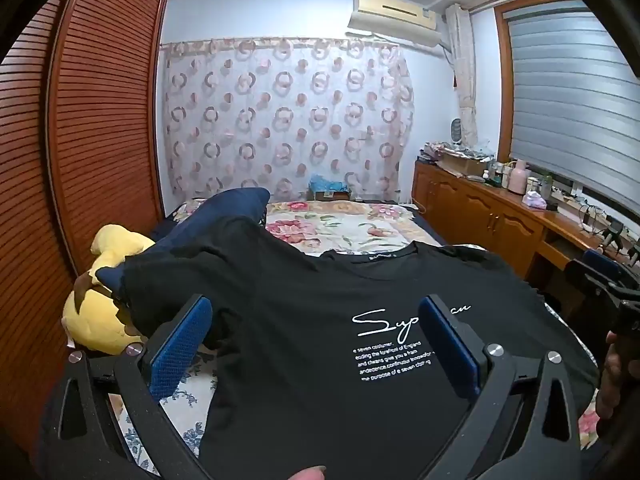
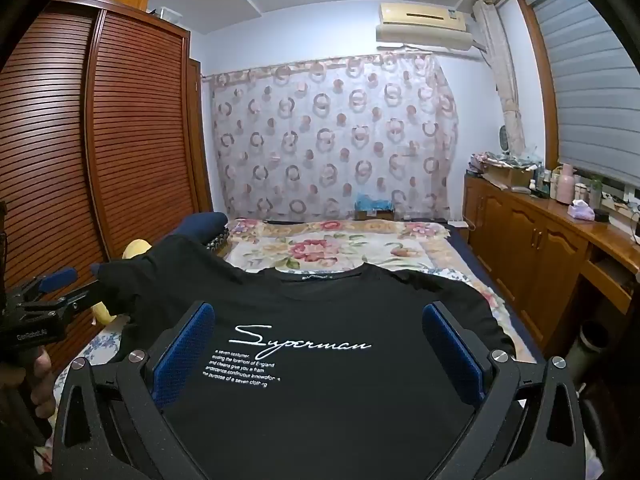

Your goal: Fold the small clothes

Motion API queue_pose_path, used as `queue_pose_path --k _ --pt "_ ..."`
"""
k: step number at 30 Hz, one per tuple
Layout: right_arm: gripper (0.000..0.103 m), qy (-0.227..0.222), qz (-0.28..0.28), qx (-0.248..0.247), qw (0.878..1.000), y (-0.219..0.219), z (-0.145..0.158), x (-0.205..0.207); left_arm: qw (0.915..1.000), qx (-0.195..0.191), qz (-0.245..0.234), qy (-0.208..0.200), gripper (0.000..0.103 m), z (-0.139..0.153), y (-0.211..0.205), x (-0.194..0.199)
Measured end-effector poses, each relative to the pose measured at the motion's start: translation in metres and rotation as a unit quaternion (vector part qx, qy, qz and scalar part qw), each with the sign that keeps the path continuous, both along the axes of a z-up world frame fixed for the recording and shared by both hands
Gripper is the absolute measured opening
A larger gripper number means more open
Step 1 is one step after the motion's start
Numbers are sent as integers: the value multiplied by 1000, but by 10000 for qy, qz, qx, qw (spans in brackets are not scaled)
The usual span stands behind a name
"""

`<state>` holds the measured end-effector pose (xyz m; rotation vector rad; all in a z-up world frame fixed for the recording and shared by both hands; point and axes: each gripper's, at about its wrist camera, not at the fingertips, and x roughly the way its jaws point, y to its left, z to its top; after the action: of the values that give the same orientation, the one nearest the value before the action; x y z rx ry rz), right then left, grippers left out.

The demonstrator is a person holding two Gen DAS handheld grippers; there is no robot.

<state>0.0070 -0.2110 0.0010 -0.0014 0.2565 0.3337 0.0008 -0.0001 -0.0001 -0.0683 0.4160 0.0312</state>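
A black T-shirt (image 1: 296, 280) with white "Superman" lettering lies front up on the bed, collar away from me. Its left sleeve is draped over a navy cushion (image 1: 228, 212). My left gripper (image 1: 316, 336) hovers over the shirt's left half, jaws wide apart and blue pads (image 1: 180, 344) touching no cloth. In the right wrist view the same T-shirt (image 2: 320, 300) fills the foreground. My right gripper (image 2: 318, 348) stands open above its chest print, nothing between the fingers. Each gripper shows at the edge of the other's view: left gripper (image 2: 56, 280), right gripper (image 1: 600, 284).
A yellow plush toy (image 1: 100, 320) lies left of the shirt beside the slatted wardrobe (image 1: 100, 120). The floral bedspread (image 2: 340, 244) stretches beyond the collar. A cluttered wooden cabinet (image 2: 540, 240) runs along the right wall. A person's hand (image 2: 40, 376) grips the left handle.
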Motion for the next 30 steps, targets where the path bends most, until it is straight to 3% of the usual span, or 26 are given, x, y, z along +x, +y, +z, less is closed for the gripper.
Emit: queue_pose_path --k 4,30 --pt "103 -15 19 29 10000 0 0 -1 9999 164 -7 -39 103 0 -3 0" --pt "103 -30 38 -4 10000 -2 -2 0 9999 157 -28 -65 103 6 -8 -2"
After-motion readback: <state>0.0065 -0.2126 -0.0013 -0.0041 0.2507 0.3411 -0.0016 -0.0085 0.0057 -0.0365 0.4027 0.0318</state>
